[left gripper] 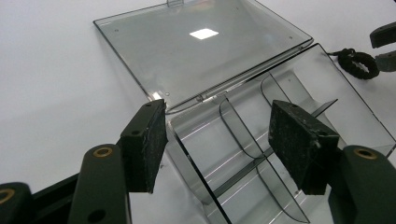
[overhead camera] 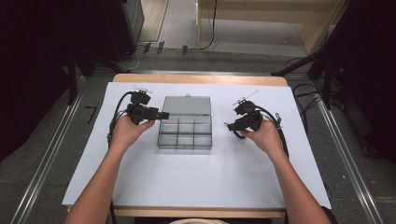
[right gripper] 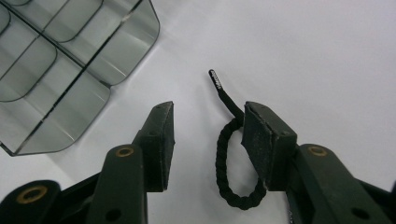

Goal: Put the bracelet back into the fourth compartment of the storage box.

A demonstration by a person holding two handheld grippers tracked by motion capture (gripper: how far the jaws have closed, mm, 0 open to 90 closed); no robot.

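Observation:
A clear plastic compartment box [overhead camera: 184, 135] lies open in the middle of the table, its lid [overhead camera: 186, 105] flat on the far side. My left gripper [overhead camera: 164, 115] is at the box's left side. In the left gripper view it [left gripper: 218, 109] stands open, and the box's [left gripper: 303, 79] near wall and corner sit between the jaws without touching the pads [left gripper: 144, 140]. My right gripper [overhead camera: 229, 125] is to the right of the box. Its jaws [right gripper: 209, 109] are open around a black braided cord loop [right gripper: 223, 154] that lies on the sheet close to the right-hand pad [right gripper: 264, 140].
A white sheet [overhead camera: 196, 177] covers the wooden table. Bare sheet lies in front of the box and on both sides. Dark stands and cables [overhead camera: 308, 93] surround the table on the floor. The box compartments [right gripper: 60, 60] hold nothing.

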